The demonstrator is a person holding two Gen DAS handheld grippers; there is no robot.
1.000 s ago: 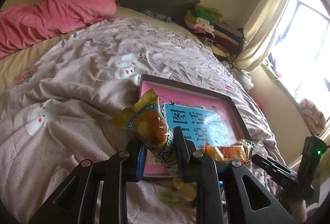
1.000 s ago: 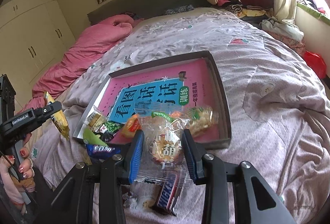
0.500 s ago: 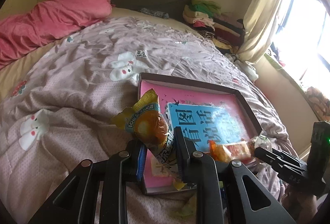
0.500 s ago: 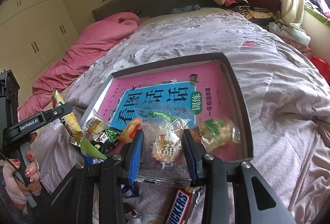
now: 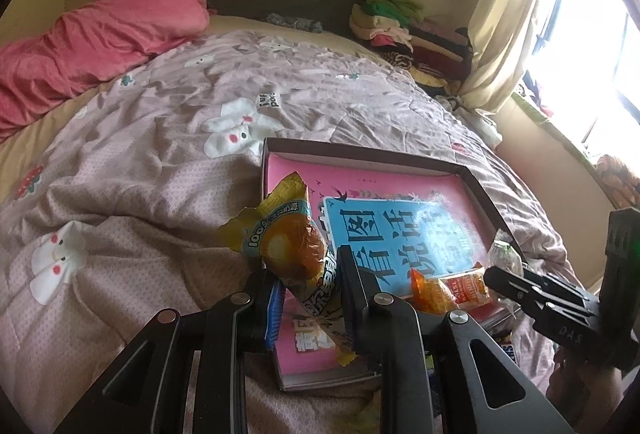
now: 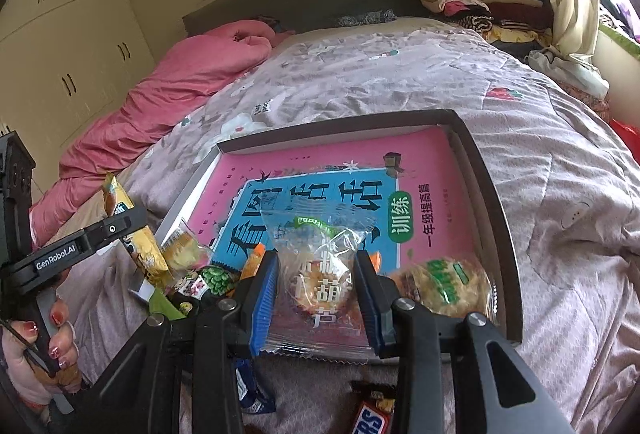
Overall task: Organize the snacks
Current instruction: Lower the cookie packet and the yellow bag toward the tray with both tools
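My left gripper (image 5: 310,298) has its fingers clamped tight on a yellow snack packet (image 5: 298,258), gripped across its lower half. The packet's long axis runs tilted, its crimped top end pointing up and away from me to the left, its tail hanging below the fingers, over the near corner of the shallow box (image 5: 486,202) on the bed (image 5: 132,162). A curved blue band on it reads "100%"; the rest of its print I cannot make out.

My right gripper (image 6: 316,288) holds a clear packet (image 6: 320,266) between narrowly parted fingers, pressed on both sides. It stands upright, long axis running away from me, serrated lower edge at the box's near rim.

The right view alone shows the pink book (image 6: 436,162) lying flat in the box, with Chinese characters on a blue panel, a green-printed biscuit packet (image 6: 448,286) by the right wall, a Snickers bar (image 6: 370,420) on the bed below, and "GenRobot.AI" on the left gripper's arm. The left view alone shows an orange sachet (image 5: 448,288) with red lettering beside the right gripper.
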